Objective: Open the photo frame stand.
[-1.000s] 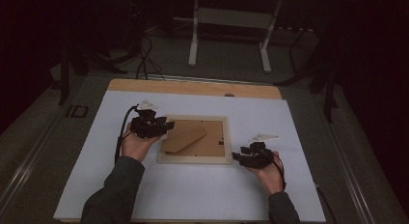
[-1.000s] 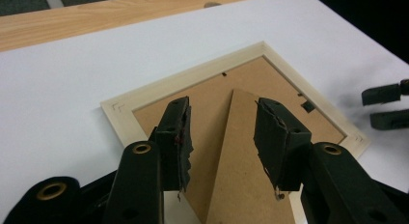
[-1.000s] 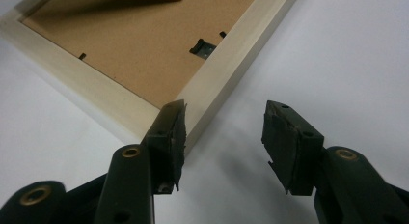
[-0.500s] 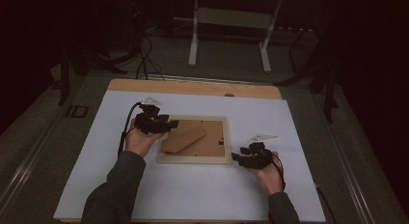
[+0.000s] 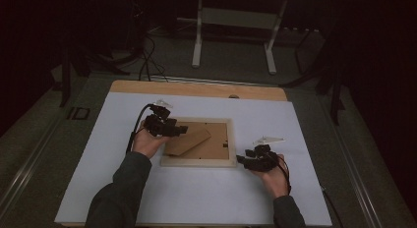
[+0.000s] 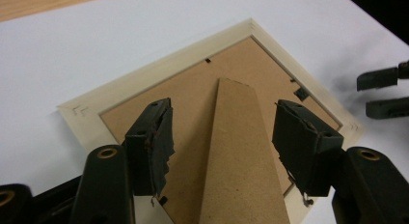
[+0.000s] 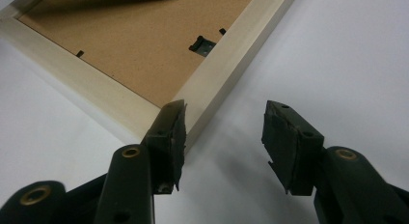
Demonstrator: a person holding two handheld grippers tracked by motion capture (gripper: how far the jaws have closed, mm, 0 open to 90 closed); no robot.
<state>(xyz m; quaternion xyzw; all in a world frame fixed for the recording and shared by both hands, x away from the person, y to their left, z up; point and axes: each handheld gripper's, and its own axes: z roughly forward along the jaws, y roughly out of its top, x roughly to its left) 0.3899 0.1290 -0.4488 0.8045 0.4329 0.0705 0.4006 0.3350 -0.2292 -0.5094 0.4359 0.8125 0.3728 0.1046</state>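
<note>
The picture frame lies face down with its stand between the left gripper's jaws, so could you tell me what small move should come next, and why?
Probably close the left gripper on the cardboard stand. Its jaws have just been opening and now straddle the stand without pressing it, while the frame lies flat and the right gripper waits open at its corner.

picture frame point(image 5: 198, 161): 1, lying back-up | cardboard stand point(image 5: 189, 139): 1, on the frame's back | tools: 2, left tool point(image 5: 184, 130), right tool point(image 5: 239, 159) | white sheet point(image 5: 305, 139): 1 | bench point(image 5: 196, 88): 1 | hands: 2
</note>
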